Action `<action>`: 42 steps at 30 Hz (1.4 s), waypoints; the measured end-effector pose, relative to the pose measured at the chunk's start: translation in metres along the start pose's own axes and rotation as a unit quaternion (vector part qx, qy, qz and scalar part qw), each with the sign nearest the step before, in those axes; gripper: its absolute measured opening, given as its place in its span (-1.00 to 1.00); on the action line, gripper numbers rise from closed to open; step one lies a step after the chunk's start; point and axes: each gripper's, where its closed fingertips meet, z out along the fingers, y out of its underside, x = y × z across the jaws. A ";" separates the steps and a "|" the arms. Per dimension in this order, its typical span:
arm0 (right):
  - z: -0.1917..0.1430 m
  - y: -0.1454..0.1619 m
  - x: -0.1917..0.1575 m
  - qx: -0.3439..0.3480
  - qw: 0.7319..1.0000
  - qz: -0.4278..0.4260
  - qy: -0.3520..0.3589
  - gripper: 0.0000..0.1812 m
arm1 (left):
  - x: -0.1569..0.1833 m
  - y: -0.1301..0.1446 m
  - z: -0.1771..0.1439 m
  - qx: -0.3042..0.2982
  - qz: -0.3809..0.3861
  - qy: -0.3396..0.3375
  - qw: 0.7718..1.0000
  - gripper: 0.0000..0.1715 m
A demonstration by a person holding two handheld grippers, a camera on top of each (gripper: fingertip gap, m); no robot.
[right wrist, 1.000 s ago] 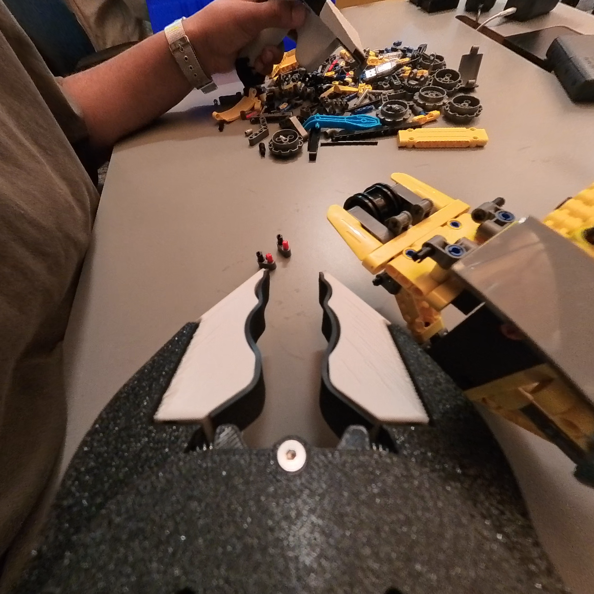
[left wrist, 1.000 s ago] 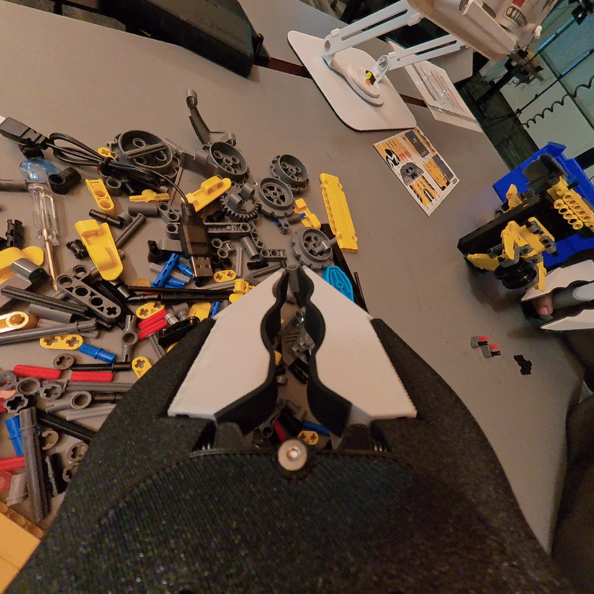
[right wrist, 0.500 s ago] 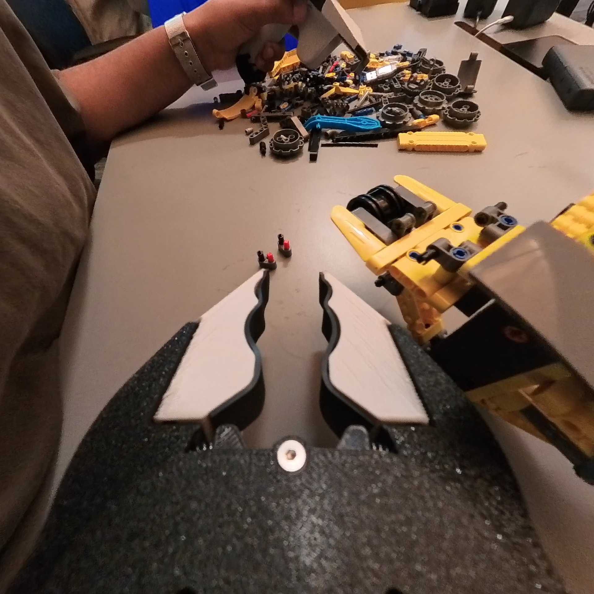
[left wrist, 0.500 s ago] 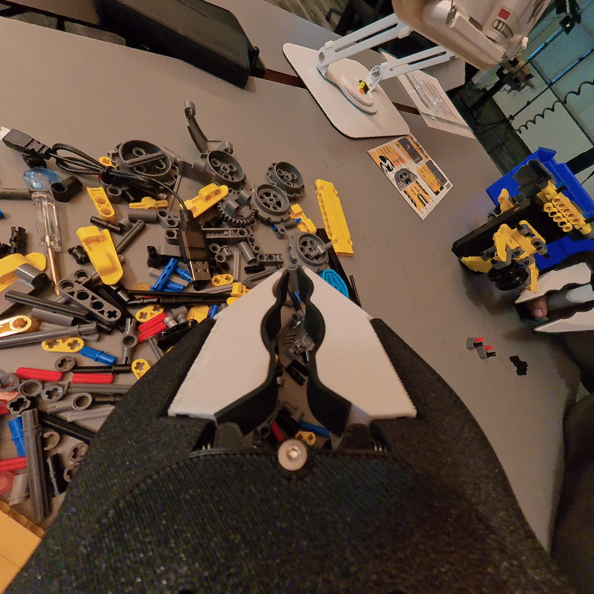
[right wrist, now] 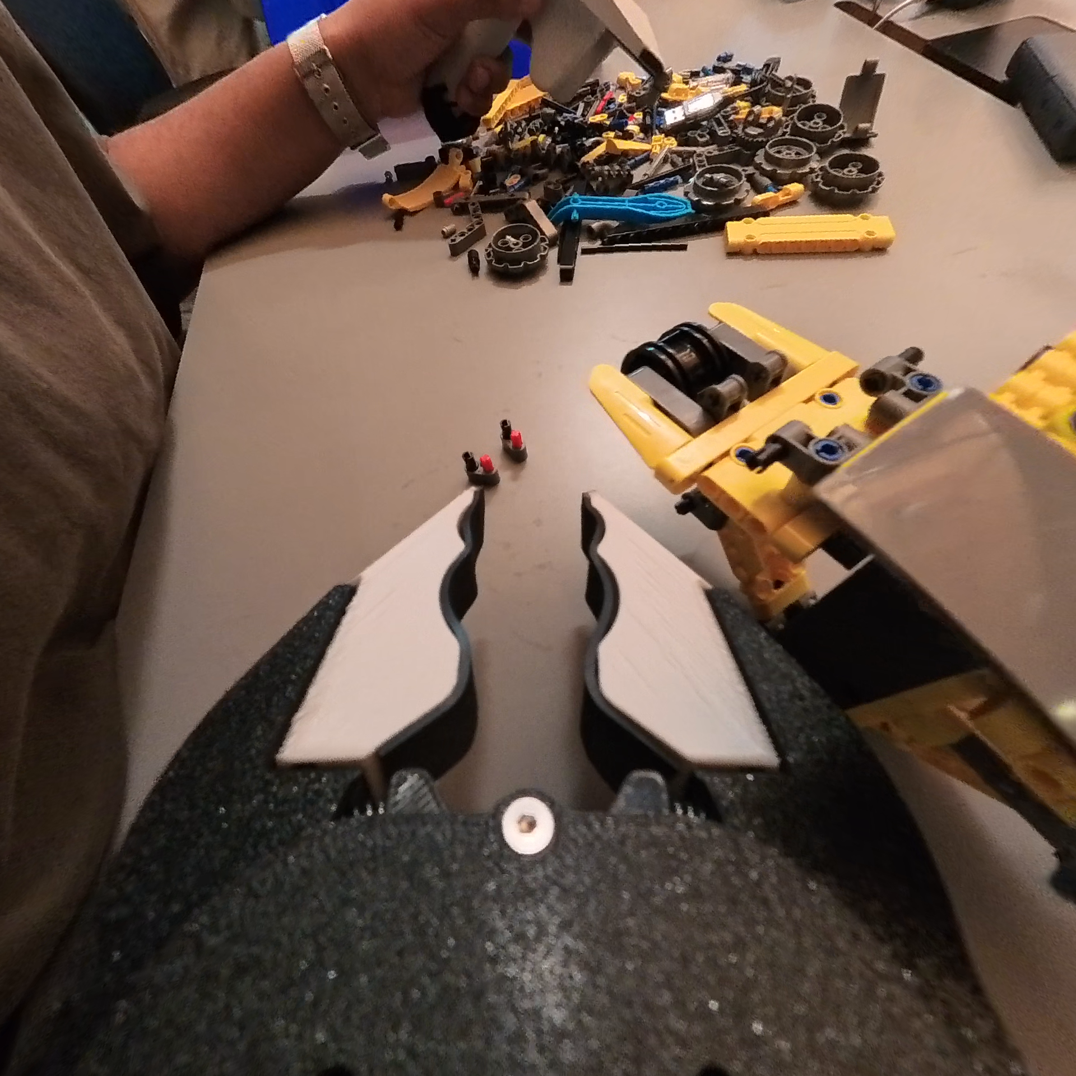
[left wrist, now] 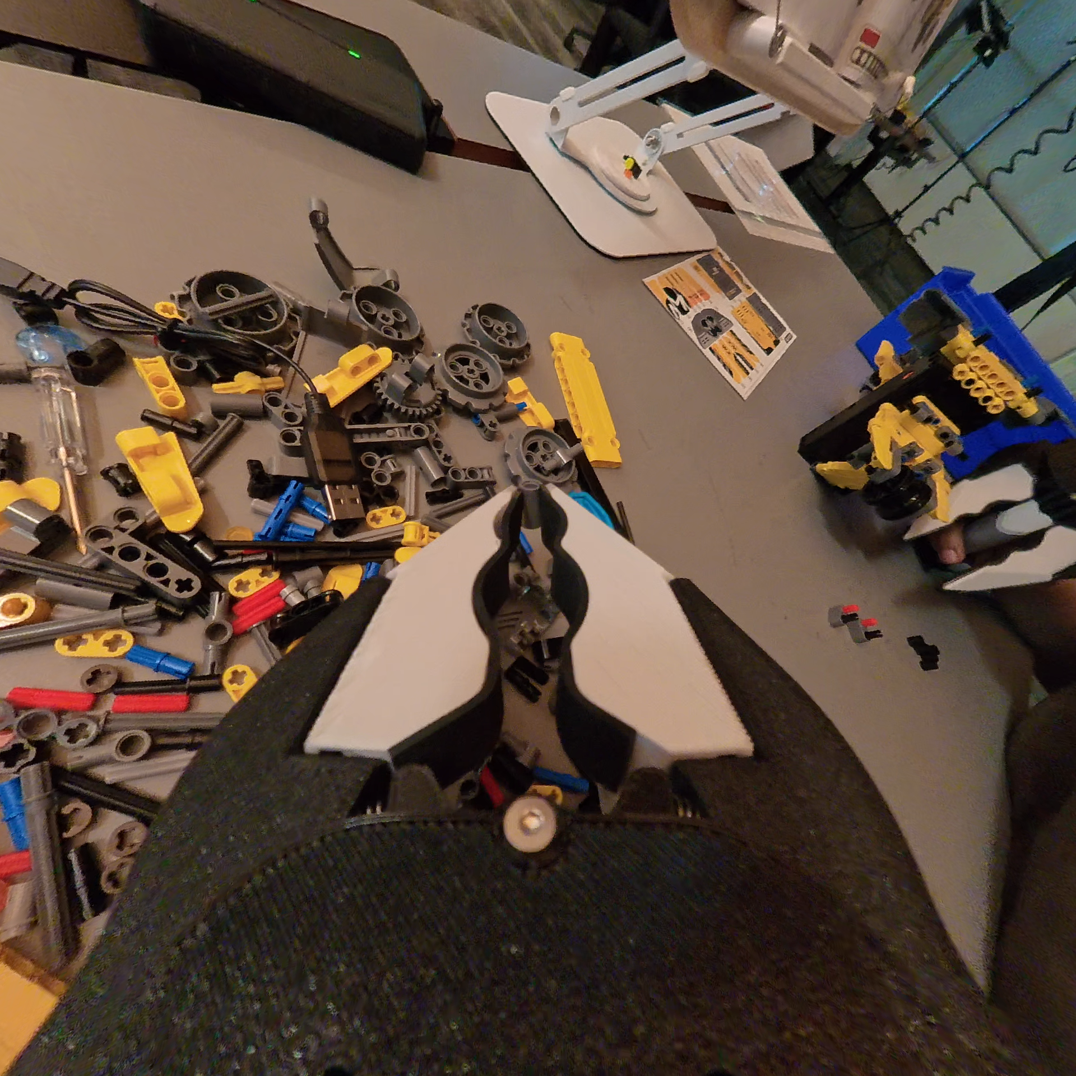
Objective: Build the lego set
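Fingertips of the left gripper pinch a small grey pin above the heap of loose building parts; just beyond the tips lies a grey toothed wheel, then a long yellow beam, and farther off a sticker sheet and a white stand base. Only the right wrist view shows the right gripper from behind: its jaws stand apart with nothing between them, over bare grey table. Just ahead of its left tip stand two small connectors with red pins; to its right sits the yellow half-built model, and far ahead the parts heap.
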 end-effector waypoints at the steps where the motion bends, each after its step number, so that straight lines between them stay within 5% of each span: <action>1: 0.000 0.001 0.000 -0.002 1.000 -0.003 0.001 -0.64 | -0.002 0.001 0.000 -0.003 0.003 -0.007 1.000 -1.00; 11: 0.001 0.002 -0.001 -0.007 1.000 -0.006 0.003 -0.64 | -0.028 0.015 -0.002 -0.055 0.029 -0.101 0.993 -0.99; 14: 0.001 0.002 0.000 -0.007 1.000 -0.004 0.002 -0.64 | -0.031 0.008 -0.004 -0.033 0.029 -0.116 0.992 -0.76; 26: 0.002 0.003 -0.001 -0.011 1.000 -0.006 0.003 -0.64 | -0.014 0.030 0.020 -0.108 0.111 -0.124 0.980 -0.94; 42: 0.003 0.004 -0.001 -0.016 1.000 -0.008 0.003 -0.64 | -0.031 0.035 0.023 -0.120 0.078 -0.194 0.970 -0.86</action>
